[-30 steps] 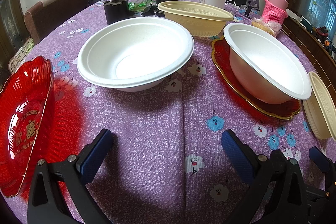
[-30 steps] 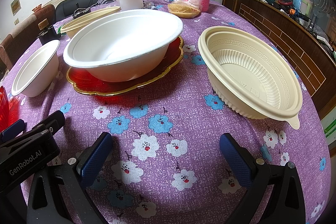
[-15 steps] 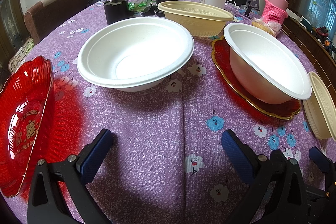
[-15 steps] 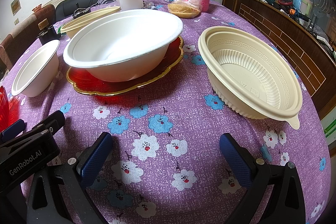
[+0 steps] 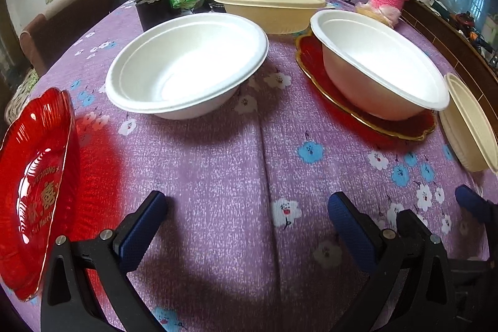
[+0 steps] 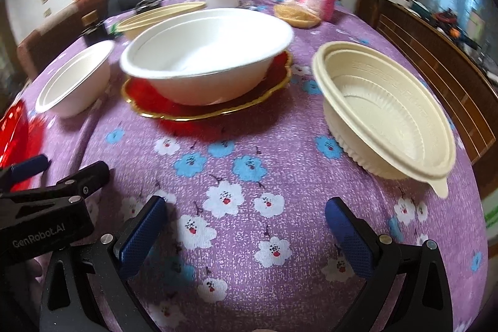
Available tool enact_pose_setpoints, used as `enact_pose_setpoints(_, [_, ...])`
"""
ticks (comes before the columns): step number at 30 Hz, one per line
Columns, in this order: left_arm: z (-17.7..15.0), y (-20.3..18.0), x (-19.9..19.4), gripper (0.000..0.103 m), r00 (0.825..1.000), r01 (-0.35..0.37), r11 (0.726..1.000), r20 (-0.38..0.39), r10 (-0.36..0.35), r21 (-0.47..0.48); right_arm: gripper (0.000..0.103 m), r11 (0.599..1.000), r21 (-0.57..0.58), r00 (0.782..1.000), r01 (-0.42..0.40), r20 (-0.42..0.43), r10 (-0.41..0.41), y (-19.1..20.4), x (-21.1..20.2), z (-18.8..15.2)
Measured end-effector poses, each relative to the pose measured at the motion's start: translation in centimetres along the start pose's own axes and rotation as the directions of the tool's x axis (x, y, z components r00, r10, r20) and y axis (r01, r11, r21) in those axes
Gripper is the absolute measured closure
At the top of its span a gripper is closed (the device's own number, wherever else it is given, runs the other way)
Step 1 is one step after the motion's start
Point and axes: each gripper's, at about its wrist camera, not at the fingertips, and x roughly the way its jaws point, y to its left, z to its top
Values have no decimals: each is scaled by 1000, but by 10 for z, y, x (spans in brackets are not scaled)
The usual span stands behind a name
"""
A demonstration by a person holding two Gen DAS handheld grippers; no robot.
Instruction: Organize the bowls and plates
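Purple floral tablecloth (image 5: 218,164) covered table; both grippers hovered empty, left gripper (image 5: 249,226) jaws apart, right gripper (image 6: 246,226) jaws apart; white bowl (image 5: 186,64) sat bare on cloth; second white bowl (image 6: 208,52) sat on gold-rimmed red plate (image 6: 193,111); cream bowl (image 6: 386,111) right; red plate (image 5: 34,189) left edge

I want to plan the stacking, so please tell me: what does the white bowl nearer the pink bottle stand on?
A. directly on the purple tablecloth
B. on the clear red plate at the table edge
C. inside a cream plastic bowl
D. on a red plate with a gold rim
D: the white bowl sits on the red plate with a gold rim, which shows under it all around.
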Motion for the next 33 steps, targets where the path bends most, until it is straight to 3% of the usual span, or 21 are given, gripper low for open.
enact_pose_setpoints(4, [-1, 4, -5, 0, 999, 31, 999, -35, -32, -15, 1, 1000, -3, 1000, -5, 4, 5, 1, 0, -1])
enact_pose_setpoints(9, [-18, 15, -28, 0, 985, 157, 986, -62, -161, -64, 1, 1000, -1, 1000, -5, 4, 5, 2, 0, -1])
enact_pose_setpoints(11, [-29, 17, -45, 0, 981, 188, 981, -34, -190, -54, 1, 1000, 0, 1000, -4, 4, 4, 2, 0, -1])
enact_pose_setpoints(14, [-50, 24, -91, 0, 971, 217, 976, 99, -216, -2, 1, 1000, 1, 1000, -4, 3, 4, 2, 0, 0])
enact_pose_setpoints(16, [-66, 41, -135, 0, 946, 207, 978, 253, -203, 13, 1, 1000, 0, 1000, -4, 3, 4, 2, 0, 0])
enact_pose_setpoints(17, [-74, 53, -161, 0, 925, 178, 984, 340, -168, 2, 1, 1000, -1, 1000, -4, 3, 4, 2, 0, -1])
enact_pose_setpoints(19, [-86, 75, -204, 0, 870, 131, 991, 482, -103, -24, 1, 1000, 7, 1000, 0, -3, 0, 1, -1, -1])
enact_pose_setpoints(21, [-97, 105, -252, 0, 799, 74, 994, 601, -8, -84, 1, 999, 28, 1000, 22, -8, -21, 2, -3, -4])
enact_pose_setpoints(23, [-103, 137, -294, 0, 758, 28, 986, 647, 87, -165, 1, 998, 43, 999, 42, -17, -41, 4, -5, -6])
enact_pose_setpoints(26, [-103, 169, -337, 0, 745, -8, 974, 649, 156, -225, 4, 998, 54, 998, 45, -36, -43, 5, -9, -9])
enact_pose_setpoints(27, [-103, 178, -351, 0, 741, -30, 971, 647, 181, -238, 10, 998, 53, 999, 40, -34, -38, 7, -14, -12])
enact_pose_setpoints(28, [-102, 187, -364, 0, 734, -47, 969, 649, 199, -244, 24, 999, 45, 999, 25, -25, -24, 9, -21, -12])
enact_pose_setpoints(31, [-92, 212, -413, 0, 696, -93, 962, 674, 247, -257, 26, 997, 29, 997, -70, 39, 69, 21, -68, 2])
enact_pose_setpoints(33, [-79, 229, -450, 0, 660, -119, 953, 695, 285, -278, 25, 992, -25, 980, -126, 150, 129, 36, -125, 28])
